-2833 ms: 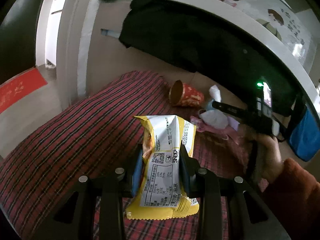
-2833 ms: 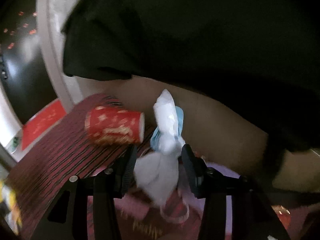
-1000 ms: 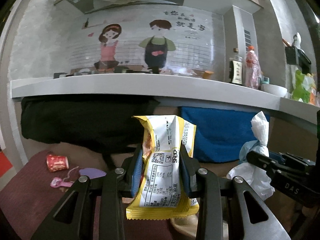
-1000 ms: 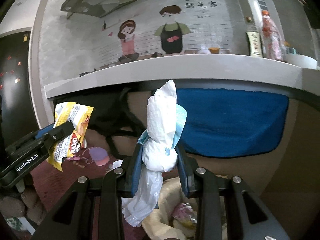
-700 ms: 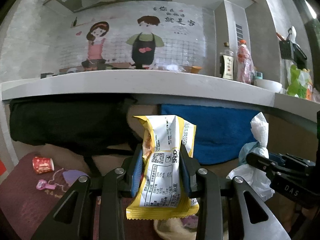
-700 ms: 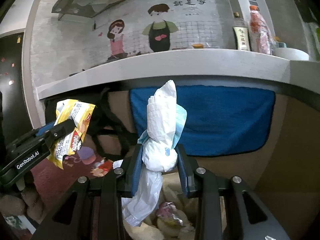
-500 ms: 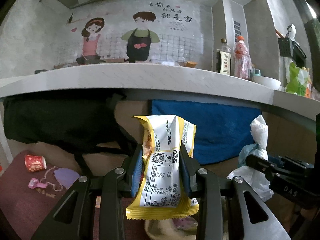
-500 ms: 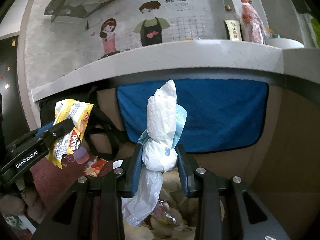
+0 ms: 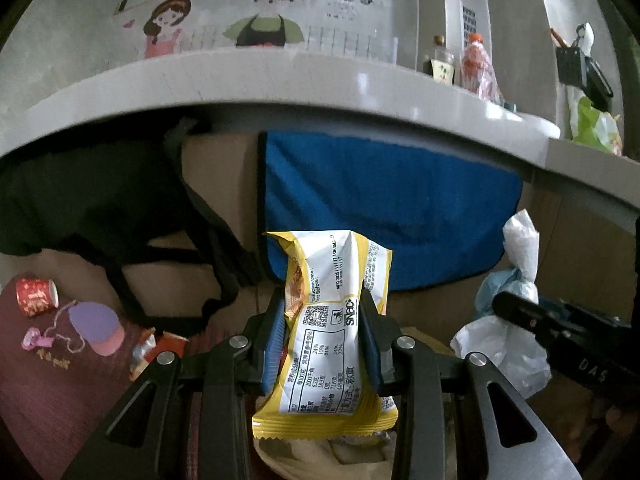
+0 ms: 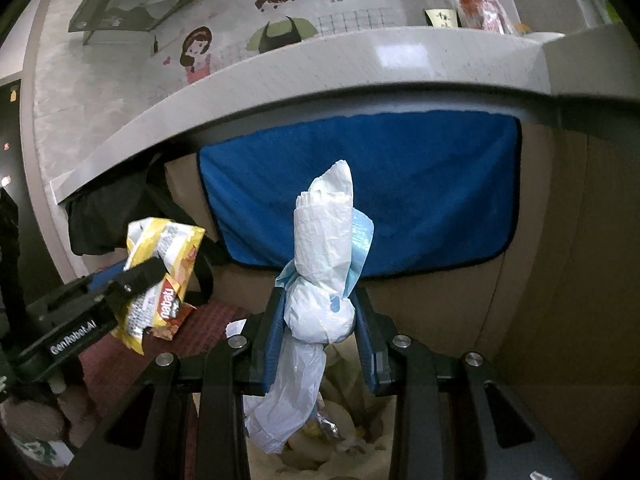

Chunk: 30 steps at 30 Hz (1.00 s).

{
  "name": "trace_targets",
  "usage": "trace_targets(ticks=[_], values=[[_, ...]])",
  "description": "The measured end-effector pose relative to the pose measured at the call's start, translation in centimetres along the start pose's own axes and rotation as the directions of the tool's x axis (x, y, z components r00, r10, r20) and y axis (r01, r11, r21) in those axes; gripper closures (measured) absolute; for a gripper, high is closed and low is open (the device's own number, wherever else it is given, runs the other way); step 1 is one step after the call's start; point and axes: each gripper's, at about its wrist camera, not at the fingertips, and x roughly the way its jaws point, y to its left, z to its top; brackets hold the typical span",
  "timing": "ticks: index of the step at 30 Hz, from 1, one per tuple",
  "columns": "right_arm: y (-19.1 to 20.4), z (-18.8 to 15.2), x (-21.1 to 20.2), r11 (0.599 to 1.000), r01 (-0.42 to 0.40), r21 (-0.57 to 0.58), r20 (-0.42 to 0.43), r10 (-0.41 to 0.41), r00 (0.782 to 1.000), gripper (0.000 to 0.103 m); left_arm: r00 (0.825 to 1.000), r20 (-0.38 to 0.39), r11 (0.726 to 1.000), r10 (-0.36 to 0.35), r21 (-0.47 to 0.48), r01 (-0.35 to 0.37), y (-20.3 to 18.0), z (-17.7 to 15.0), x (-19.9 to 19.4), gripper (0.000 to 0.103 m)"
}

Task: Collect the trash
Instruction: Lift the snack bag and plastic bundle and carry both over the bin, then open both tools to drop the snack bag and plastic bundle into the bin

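Note:
My left gripper (image 9: 322, 312) is shut on a yellow and white snack wrapper (image 9: 328, 320) that stands upright between its blue pads. From the right wrist view the same wrapper (image 10: 160, 276) shows at the left, pinched in the left gripper (image 10: 148, 276). A knotted white and blue plastic bag (image 10: 320, 280) sits upright in my right gripper (image 10: 320, 312), which is shut on it. That bag (image 9: 516, 292) also appears at the right of the left wrist view. Below both grippers lies a bin lined with a pale bag (image 10: 360, 452) that holds crumpled trash.
A red paper cup (image 9: 36, 296), a purple lid-like piece (image 9: 94, 322) and a small red packet (image 9: 160, 346) lie on the dark red plaid cloth (image 9: 60, 392) at the left. A blue towel (image 9: 392, 208) and a black bag (image 9: 92, 196) hang under the grey counter (image 9: 280, 76).
Both grippers have swung away from the plaid cloth to the counter side and sunk lower, each keeping its load. The blue towel has grown larger, and the bin has come into view under them.

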Motion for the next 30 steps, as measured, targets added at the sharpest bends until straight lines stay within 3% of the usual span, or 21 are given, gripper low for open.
trace_targets(ticks=[10, 13, 14, 15, 18, 24, 30], values=[[-0.9, -0.8, 1.0, 1.0, 0.001, 0.019, -0.026, -0.001, 1.0, 0.073, 0.998, -0.059, 0.999, -0.029, -0.015, 0.029, -0.2, -1.8, 1.8, 0.068], [-1.1, -1.0, 1.6, 1.0, 0.001, 0.03, -0.036, 0.0, 0.999, 0.071, 0.99, -0.077, 0.992, -0.12, -0.056, 0.116, 0.4, -1.9, 2.3, 0.064], [-1.2, -1.1, 1.7, 0.999, 0.002, 0.035, -0.036, -0.001, 0.999, 0.07, 0.986, -0.085, 0.988, -0.145, -0.069, 0.139, 0.6, -1.9, 2.6, 0.058], [-1.3, -1.3, 1.8, 0.999, 0.012, 0.039, -0.038, -0.01, 0.999, 0.066, 0.983, -0.099, 0.986, -0.155, -0.073, 0.149, 0.7, -2.0, 2.9, 0.053], [-1.7, -1.8, 2.2, 0.998, 0.037, 0.055, -0.049, -0.034, 0.998, 0.058, 0.979, -0.109, 0.983, -0.172, -0.089, 0.163, 1.1, -2.1, 3.1, 0.053], [-1.5, -2.2, 2.5, 0.997, 0.038, 0.061, -0.075, -0.033, 0.997, 0.058, 0.98, -0.104, 0.979, -0.169, -0.13, 0.155, 2.5, -1.7, 2.4, 0.052], [-0.5, -2.0, 1.2, 0.997, 0.041, 0.066, -0.064, -0.036, 0.997, 0.058, 0.989, -0.091, 0.984, -0.115, -0.149, 0.101, 5.2, -1.4, 0.7, 0.052]])
